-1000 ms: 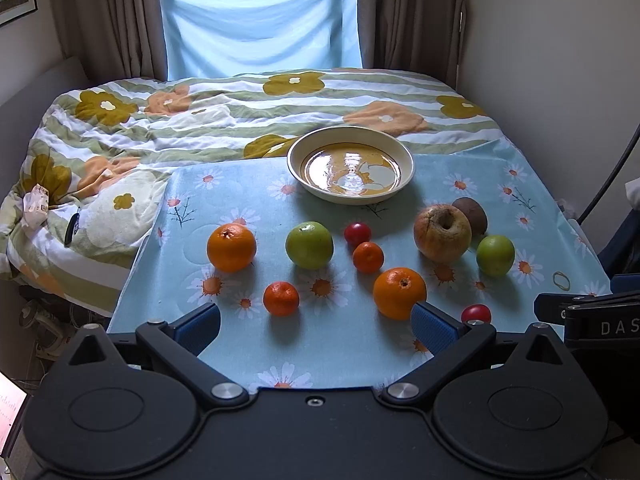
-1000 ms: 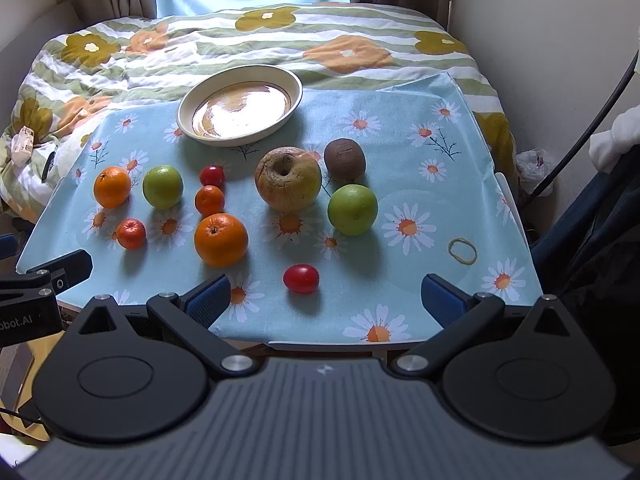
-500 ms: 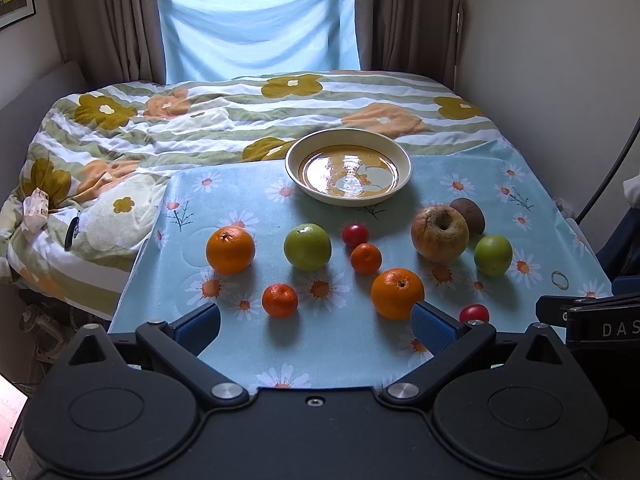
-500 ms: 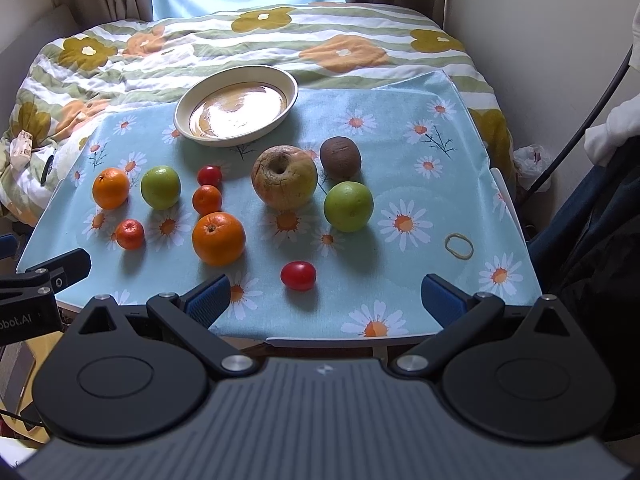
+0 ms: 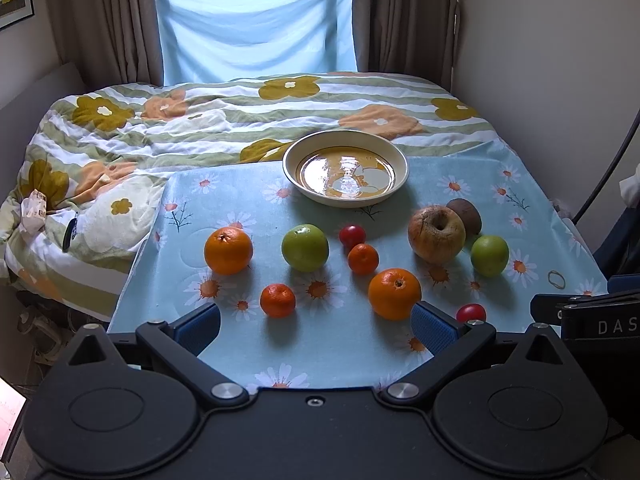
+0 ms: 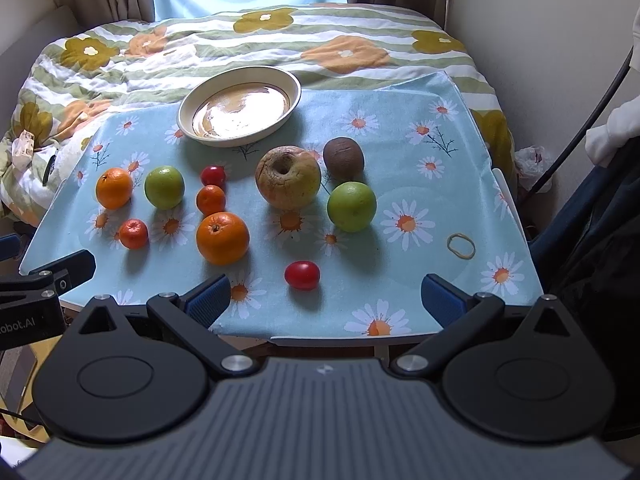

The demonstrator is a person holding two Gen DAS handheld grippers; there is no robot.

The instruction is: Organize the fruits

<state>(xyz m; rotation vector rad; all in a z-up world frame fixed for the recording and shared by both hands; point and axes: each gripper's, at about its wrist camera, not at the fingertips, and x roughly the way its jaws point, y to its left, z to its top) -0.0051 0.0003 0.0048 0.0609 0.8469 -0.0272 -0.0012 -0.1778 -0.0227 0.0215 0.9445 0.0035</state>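
Fruits lie on a daisy-print blue tablecloth (image 5: 248, 344) (image 6: 400, 128): two oranges (image 5: 228, 250) (image 5: 394, 294), two small tangerines (image 5: 277, 300) (image 5: 363, 259), two green apples (image 5: 305, 247) (image 5: 489, 255), a wrinkled yellow apple (image 5: 436, 233), a brown fruit (image 5: 466, 215) and two red tomatoes (image 5: 352, 235) (image 6: 302, 275). An empty cream bowl (image 5: 345, 173) (image 6: 239, 107) stands at the cloth's far edge. My left gripper (image 5: 316, 326) is open and empty at the near edge. My right gripper (image 6: 326, 304) is open and empty, just short of the near tomato.
A flowered duvet (image 5: 160, 128) covers the bed behind the cloth. A rubber band (image 6: 461, 246) lies at the cloth's right. A wall (image 5: 560, 60) and a black cable (image 6: 592, 116) are at the right. Curtains (image 5: 100, 20) hang behind.
Both grippers have drifted slightly, so the scene sits a little lower and left in view. No fruit has moved. Both grippers stay open.
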